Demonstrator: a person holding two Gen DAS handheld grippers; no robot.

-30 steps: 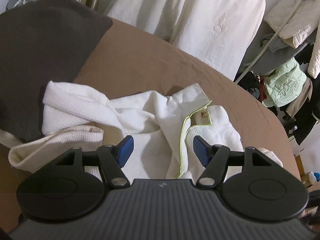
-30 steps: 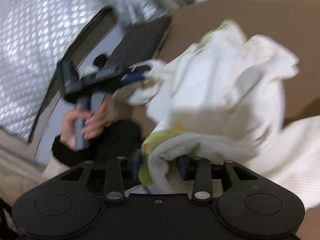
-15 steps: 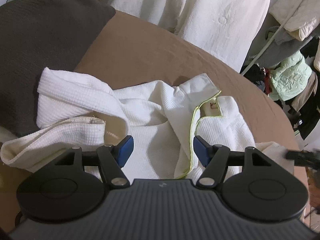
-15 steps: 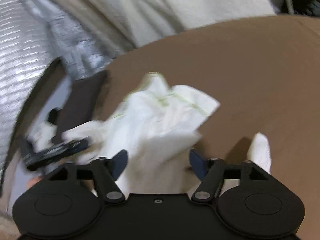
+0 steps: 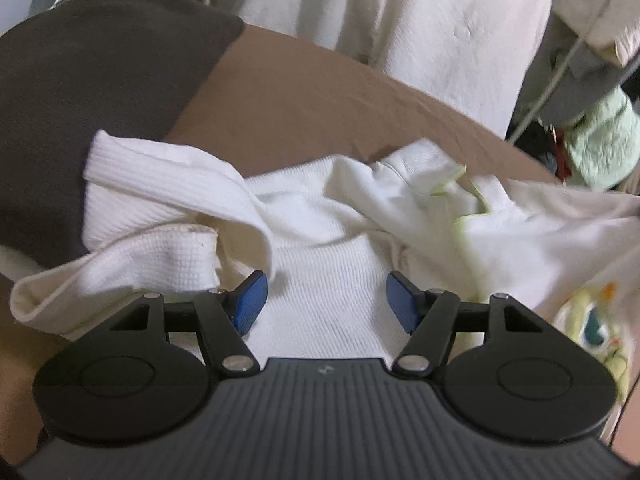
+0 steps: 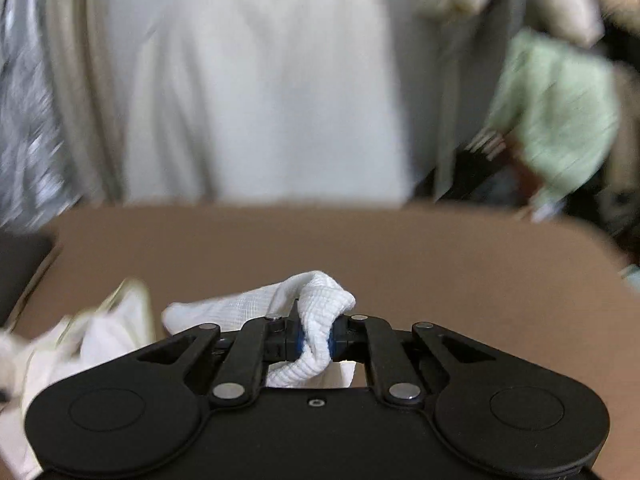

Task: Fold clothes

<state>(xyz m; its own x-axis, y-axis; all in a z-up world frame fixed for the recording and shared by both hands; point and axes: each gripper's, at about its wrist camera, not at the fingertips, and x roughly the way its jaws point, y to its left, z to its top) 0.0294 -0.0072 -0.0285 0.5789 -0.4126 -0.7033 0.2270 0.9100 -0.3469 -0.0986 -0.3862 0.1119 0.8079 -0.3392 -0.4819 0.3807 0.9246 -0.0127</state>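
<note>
The white waffle-knit garment with lime-green edging [image 5: 320,248] lies crumpled on the brown cloth-covered surface [image 5: 312,96], sleeves twisted over the body and the collar area bunched. No flat panel, straight crease or squared stack is visible, so the garment is judged unfolded; spreading, aligning the sleeves and making the folds all remain.

Left gripper [image 5: 323,307]: released, blue-padded jaws standing wide apart above the body panel, holding nothing.

Right gripper [image 6: 316,340]: clenched on a bunched fold of white waffle-knit fabric [image 6: 320,300], which bulges over the jaws; this appears to be a part of the same garment, most likely a sleeve or a hem.

Material notes:
- Knit: fine square grid texture, soft and limp, drapes into rounded rolls and will not hold a crease unaided
- One sleeve [image 5: 120,276] lies as a flattened tube with a thick cuff
- A yellow and teal printed patch [image 5: 592,324] shows at the right edge
- A dark grey textured cloth [image 5: 80,80] covers the far left of the surface
</note>
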